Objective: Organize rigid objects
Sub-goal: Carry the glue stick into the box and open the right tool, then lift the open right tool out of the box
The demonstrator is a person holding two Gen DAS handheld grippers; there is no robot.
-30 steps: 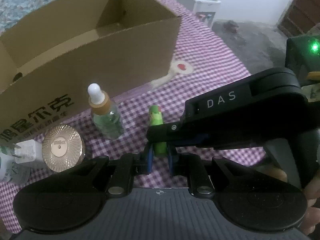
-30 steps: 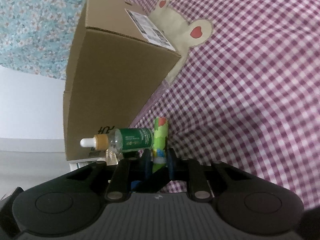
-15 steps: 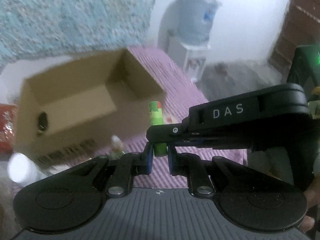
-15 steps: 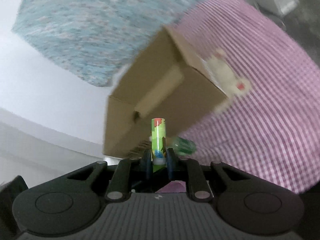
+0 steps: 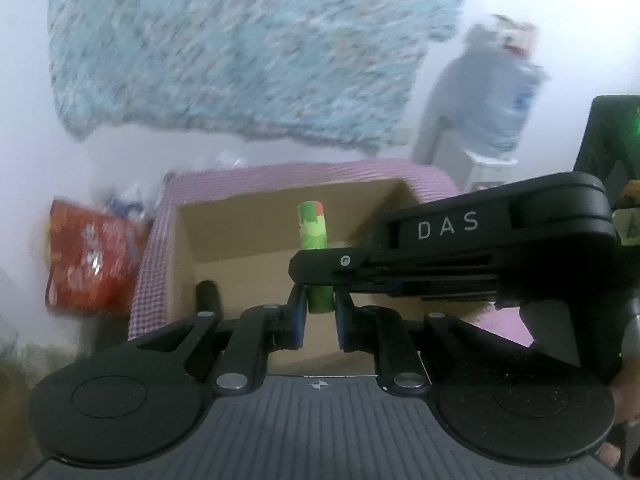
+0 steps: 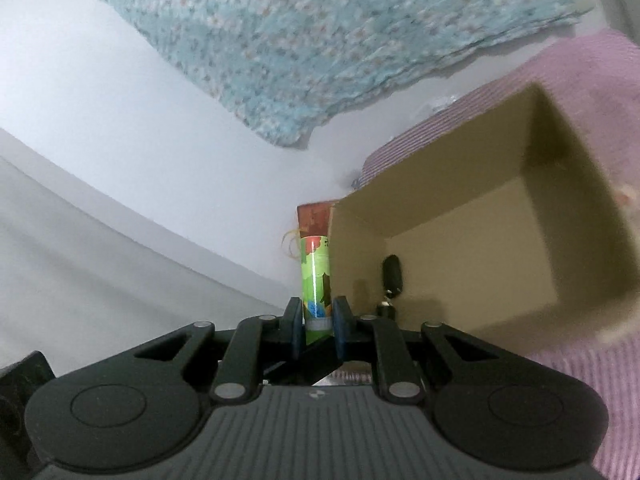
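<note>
**Green tube in a double grip at the box**

Above the open cardboard box [image 6: 500, 240], one green printed tube [image 6: 315, 276] is held upright, clear of the table. The right gripper [image 6: 316, 320] is clenched on its lower end. The left gripper [image 5: 319, 312] is likewise clamped on the same tube, with the right tool crossing just above its fingers.

Risks, judged:
- Two grips on one rigid tube: if the hands drift apart or twist unevenly, it may slip, tilt or be wrenched loose.
- In the right view the tube stands at the box's near corner, not over its middle; let go here, it could strike the rim and fall outside.
- One small dark item [image 6: 393, 272] lies in the box; a drop could knock it.

Surface: pink checked cloth [image 6: 580, 380] under the box.

Room: white wall; pale blue flowered fabric [image 6: 340, 40] hung above; blurred water bottle [image 5: 496, 92] at right; red packet [image 5: 92, 256] beside the table.
</note>
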